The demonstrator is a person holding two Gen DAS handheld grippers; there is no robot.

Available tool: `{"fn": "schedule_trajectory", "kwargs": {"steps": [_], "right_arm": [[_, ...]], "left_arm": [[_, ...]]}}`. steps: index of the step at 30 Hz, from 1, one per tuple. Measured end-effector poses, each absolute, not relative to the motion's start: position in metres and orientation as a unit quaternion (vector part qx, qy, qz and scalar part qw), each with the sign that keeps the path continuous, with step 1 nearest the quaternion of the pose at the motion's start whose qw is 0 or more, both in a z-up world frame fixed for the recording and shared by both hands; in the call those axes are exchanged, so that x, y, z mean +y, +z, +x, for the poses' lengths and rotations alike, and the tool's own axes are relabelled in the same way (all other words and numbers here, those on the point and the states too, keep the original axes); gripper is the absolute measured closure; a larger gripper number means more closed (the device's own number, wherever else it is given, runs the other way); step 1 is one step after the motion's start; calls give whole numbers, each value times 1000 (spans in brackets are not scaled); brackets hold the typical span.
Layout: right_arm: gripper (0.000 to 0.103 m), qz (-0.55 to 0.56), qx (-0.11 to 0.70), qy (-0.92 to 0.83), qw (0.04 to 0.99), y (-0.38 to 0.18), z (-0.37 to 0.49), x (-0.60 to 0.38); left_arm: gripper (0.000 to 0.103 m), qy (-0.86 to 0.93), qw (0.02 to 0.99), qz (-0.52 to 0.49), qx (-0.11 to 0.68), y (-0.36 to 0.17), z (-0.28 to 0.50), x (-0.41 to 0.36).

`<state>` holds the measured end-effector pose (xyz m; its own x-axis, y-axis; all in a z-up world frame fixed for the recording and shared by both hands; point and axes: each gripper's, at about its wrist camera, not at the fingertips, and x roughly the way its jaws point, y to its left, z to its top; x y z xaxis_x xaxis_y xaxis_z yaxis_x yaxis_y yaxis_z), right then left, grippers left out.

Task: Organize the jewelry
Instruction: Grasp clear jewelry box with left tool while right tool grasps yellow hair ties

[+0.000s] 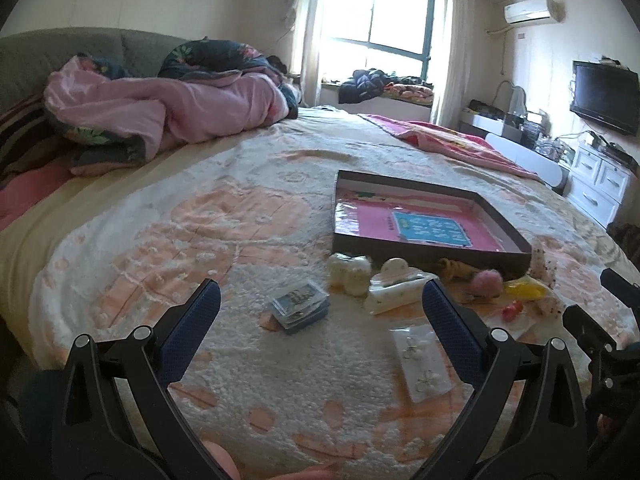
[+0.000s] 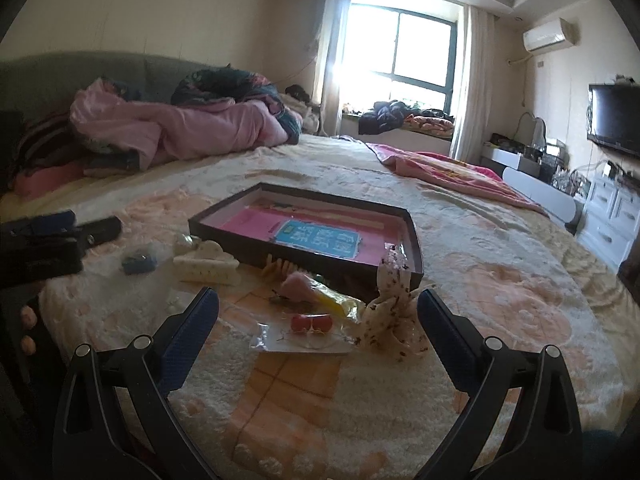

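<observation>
Both of your claws hang spread wide and empty over the bed (image 1: pixel 120 240): the left claw (image 1: pixel 320 320) above the blue card case (image 1: pixel 299 307), the right claw (image 2: pixel 318 320) above the red bead piece (image 2: pixel 311 323) on its clear packet. The jewelry lies in a loose row on the bedspread along the near wall of the dark tray (image 2: pixel 416 256), none of it inside, so by my reading the sorting has not yet begun and you are at the picking stage. In the left view the cream hair clip (image 1: pixel 394 286) sits at twelve o'clock from the claw, the earring card (image 1: pixel 420 360) at three o'clock close by the right-hand finger, the tray beyond at one o'clock. In the right view the spotted bow (image 2: pixel 394 312) lies at two o'clock, touching the tray's corner. Next you likely need to lower one claw over a single piece, straddle it squarely, and close gently, since the flat packets may slide on the plush cover
</observation>
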<state>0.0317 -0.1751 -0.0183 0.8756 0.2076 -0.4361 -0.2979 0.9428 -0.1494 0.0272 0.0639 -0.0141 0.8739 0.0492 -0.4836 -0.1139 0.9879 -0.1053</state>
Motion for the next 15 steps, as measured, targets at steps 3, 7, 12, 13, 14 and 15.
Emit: {"fn": "schedule_trajectory", "kwargs": {"steps": [3,7,12,13,14,15], "right_arm": [[9,-127,215,131,959,-21,41,-171],[22,-163,220,134,952,-28,52,-165],[29,-206,230,140,941,-39,65,-155],[31,-213,232,141,939,-42,67,-153],[32,-217,234,140,937,-44,69,-152],[35,-218,239,141,936,-45,72,-151]], "left_arm": [[10,40,963,-69,257,-18,32,68],[10,41,958,-76,272,-24,40,76],[10,33,951,-95,292,-32,50,88],[10,29,949,-101,297,-35,53,92],[10,26,948,-101,301,-37,56,93],[10,28,947,-99,304,-39,58,94]]}}
